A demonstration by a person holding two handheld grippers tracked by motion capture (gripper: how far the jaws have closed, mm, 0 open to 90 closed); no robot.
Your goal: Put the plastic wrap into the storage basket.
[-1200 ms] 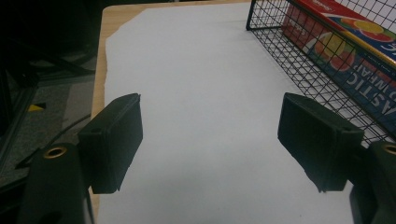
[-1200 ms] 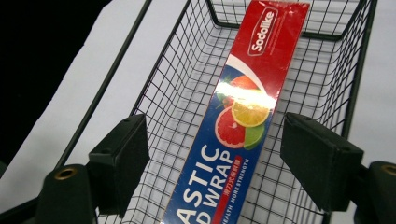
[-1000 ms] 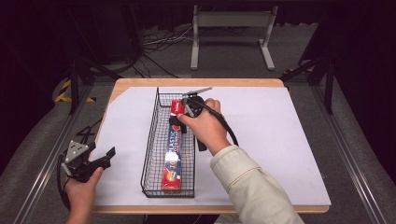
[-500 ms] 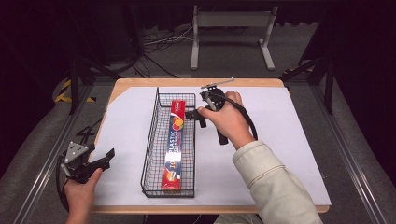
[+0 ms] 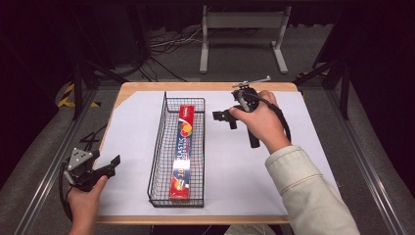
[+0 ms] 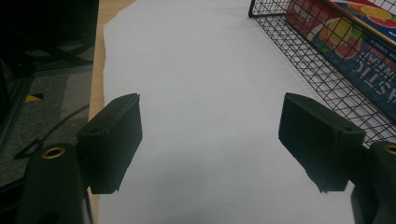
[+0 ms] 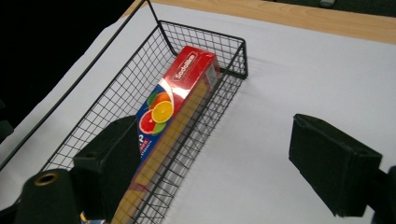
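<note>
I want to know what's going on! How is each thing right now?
Plastic wrap box: lying flat inside the basket.
Wire basket: upright on the white sheet, holding the box.
Left tool: open, empty, over the sheet.
Right tool: open, empty, beside the basket.

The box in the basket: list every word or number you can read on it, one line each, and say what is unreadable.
"Sodalike": white letters on the red end of the box, right gripper view.
"PLASTIC": large letters along the box's top, high view.
"10": near the box's lower end, high view.
Smaller print on the box, seen through the basket: too blurred to read.
</note>
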